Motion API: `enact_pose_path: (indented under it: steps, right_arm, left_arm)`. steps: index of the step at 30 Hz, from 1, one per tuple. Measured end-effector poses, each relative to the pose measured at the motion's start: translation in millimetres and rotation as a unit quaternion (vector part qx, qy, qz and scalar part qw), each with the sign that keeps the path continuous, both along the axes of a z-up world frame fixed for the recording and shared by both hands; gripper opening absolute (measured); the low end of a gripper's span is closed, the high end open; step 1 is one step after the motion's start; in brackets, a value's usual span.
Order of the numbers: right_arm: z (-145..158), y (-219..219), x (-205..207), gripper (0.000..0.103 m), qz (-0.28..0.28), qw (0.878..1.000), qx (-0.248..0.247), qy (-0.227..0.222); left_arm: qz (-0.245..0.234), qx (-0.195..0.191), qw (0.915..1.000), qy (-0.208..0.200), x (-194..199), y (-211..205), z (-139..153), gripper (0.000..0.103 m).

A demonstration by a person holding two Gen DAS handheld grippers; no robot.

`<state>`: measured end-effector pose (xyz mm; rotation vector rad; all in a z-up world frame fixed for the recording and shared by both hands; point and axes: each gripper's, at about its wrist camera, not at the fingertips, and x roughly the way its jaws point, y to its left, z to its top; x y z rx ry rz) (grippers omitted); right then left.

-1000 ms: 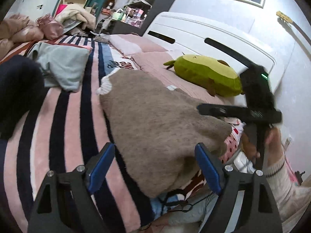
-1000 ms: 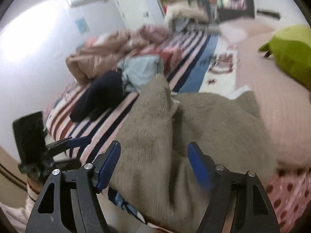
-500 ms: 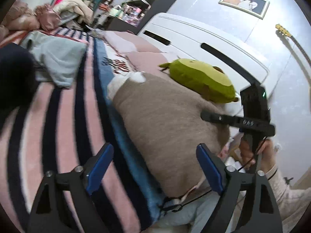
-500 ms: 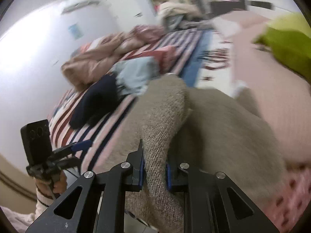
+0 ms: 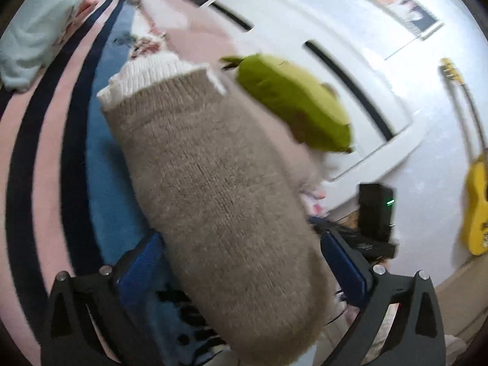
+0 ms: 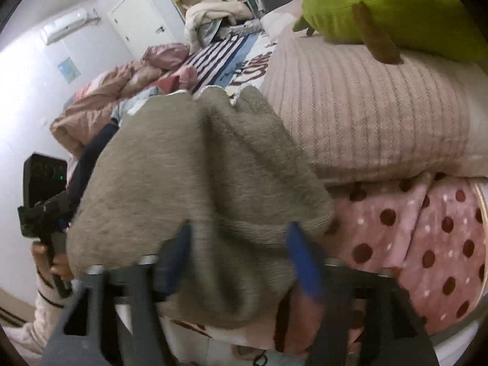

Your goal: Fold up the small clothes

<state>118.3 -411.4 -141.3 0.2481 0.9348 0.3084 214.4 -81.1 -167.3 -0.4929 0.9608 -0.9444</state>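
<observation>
A fuzzy taupe knit garment (image 5: 213, 183) with a white ribbed edge (image 5: 146, 73) lies folded in a long roll on the striped bed. My left gripper (image 5: 241, 262) is open, its blue pads either side of the garment's near end. In the right wrist view the same garment (image 6: 195, 183) lies bunched at the bed's edge, and my right gripper (image 6: 241, 259) is open with the garment's near fold between its blurred blue pads. The right gripper's body shows in the left wrist view (image 5: 373, 213); the left one shows in the right wrist view (image 6: 42, 195).
A green avocado plush (image 5: 292, 103) lies on a pink ribbed pillow (image 6: 366, 116). A light blue garment (image 5: 33, 36) and pink bedding (image 6: 100, 100) lie further along the bed. A polka-dot blanket (image 6: 427, 244) hangs at the edge. A yellow guitar (image 5: 475, 201) leans on the wall.
My right gripper, shut on a fold of the garment half a second ago, is now open. The left gripper has moved in over the garment's near end. The garment lies folded narrower.
</observation>
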Motion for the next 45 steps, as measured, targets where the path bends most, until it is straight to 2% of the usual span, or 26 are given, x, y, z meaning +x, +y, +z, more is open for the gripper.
enact_pose_path:
  steps: [2, 3, 4, 5, 6, 8, 9, 11, 13, 16, 19, 21, 23, 25, 27, 30, 32, 33, 35, 37, 39, 43, 45]
  right_arm:
    - [-4.7, 2.3, 9.2, 0.074, 0.012, 1.0, -0.009, 0.022]
    - [-6.5, 4.8, 13.9, 0.08, 0.015, 0.999, -0.012, 0.031]
    - [-9.7, 4.6, 18.1, 0.085, 0.02, 0.999, -0.013, 0.04]
    - [-12.4, 4.0, 21.5, 0.085, 0.028, 0.999, -0.008, 0.046]
    - [-14.3, 3.8, 23.1, 0.085, 0.032, 0.998, 0.001, 0.046]
    - [-19.1, 2.1, 25.5, 0.076, 0.051, 0.997, 0.033, 0.046]
    - [-23.3, 0.5, 27.7, 0.068, 0.064, 0.994, 0.065, 0.056]
    - [-31.3, -4.1, 33.3, 0.068, 0.066, 0.99, 0.105, 0.073]
    - [-35.6, -5.1, 35.9, 0.07, 0.07, 0.985, 0.133, 0.084]
    - [-37.3, 6.0, 36.7, 0.07, 0.087, 0.979, 0.158, 0.096]
    - [-39.6, 39.3, 35.6, 0.07, 0.132, 0.969, 0.18, 0.107]
    - [-43.0, 66.5, 34.5, 0.07, 0.161, 0.961, 0.191, 0.119]
    - [-46.4, 94.8, 36.0, 0.07, 0.183, 0.959, 0.178, 0.125]
    - [-48.1, 106.8, 41.9, 0.079, 0.183, 0.962, 0.16, 0.126]
    - [-43.8, 105.5, 46.0, 0.08, 0.174, 0.968, 0.137, 0.122]
    - [-23.8, 90.9, 45.1, 0.101, 0.14, 0.985, 0.066, 0.08]
    - [-22.1, 80.1, 43.3, 0.102, 0.125, 0.987, 0.056, 0.083]
    - [-24.9, 72.9, 43.0, 0.102, 0.124, 0.985, 0.071, 0.099]
    - [-36.2, 64.4, 49.0, 0.102, 0.131, 0.973, 0.14, 0.13]
    - [-39.5, 62.4, 48.0, 0.103, 0.132, 0.965, 0.18, 0.137]
    - [-41.0, 62.2, 49.8, 0.103, 0.131, 0.963, 0.193, 0.137]
    - [-44.2, 71.9, 54.2, 0.103, 0.146, 0.947, 0.243, 0.153]
    - [-46.3, 84.7, 57.9, 0.103, 0.157, 0.947, 0.231, 0.161]
  left_arm:
    - [0.004, 0.011, 0.9998, 0.014, 4.0, -2.2, -6.5, 0.101]
    - [0.006, 0.003, 0.9998, 0.019, 4.9, -1.4, -9.1, 0.099]
    - [0.009, -0.004, 0.9997, 0.022, 4.9, -0.8, -10.6, 0.092]
    - [0.015, -0.005, 0.9996, 0.022, 4.1, 0.1, -11.7, 0.081]
    - [0.022, 0.001, 0.9996, 0.017, 2.7, 0.8, -11.4, 0.076]
    - [0.025, 0.003, 0.9996, 0.009, -1.5, 3.2, -8.8, 0.058]
    - [0.026, 0.005, 0.9996, 0.007, -4.0, 4.5, -7.7, 0.055]
    - [0.031, 0.004, 0.9995, 0.005, -6.4, 10.8, -6.0, 0.048]
    - [0.028, 0.01, 0.9996, -0.001, -10.7, 20.7, -2.8, 0.046]
    - [0.027, 0.026, 0.9991, -0.019, -20.1, 40.4, 8.1, 0.046]
    - [0.041, 0.044, 0.9976, -0.035, -27.9, 70.0, 22.9, 0.045]
    - [0.042, 0.061, 0.9967, -0.032, -28.8, 90.9, 26.8, 0.046]
    - [0.037, 0.078, 0.9961, -0.019, -26.6, 101.4, 21.8, 0.052]
    - [0.026, 0.093, 0.9954, 0.003, -23.4, 108.8, 9.3, 0.058]
    - [0.026, 0.076, 0.9966, 0.019, -19.6, 115.5, 0.4, 0.062]
    - [0.026, 0.069, 0.9972, 0.016, -16.6, 115.6, -1.9, 0.066]
    - [0.024, 0.071, 0.9971, 0.015, -16.0, 112.9, -2.9, 0.07]
    - [0.024, 0.07, 0.9971, 0.016, -15.5, 110.6, -2.9, 0.07]
    - [0.024, 0.068, 0.9972, 0.017, -15.4, 112.9, -3.2, 0.07]
    - [0.025, 0.067, 0.9973, 0.018, -15.6, 114.9, -3.6, 0.07]
    - [0.025, 0.065, 0.9974, 0.019, -15.2, 115.0, -4.0, 0.07]
    - [0.023, 0.062, 0.9976, 0.02, -13.4, 113.3, -4.6, 0.07]
    - [0.021, 0.064, 0.9975, 0.021, -13.1, 114.6, -4.5, 0.07]
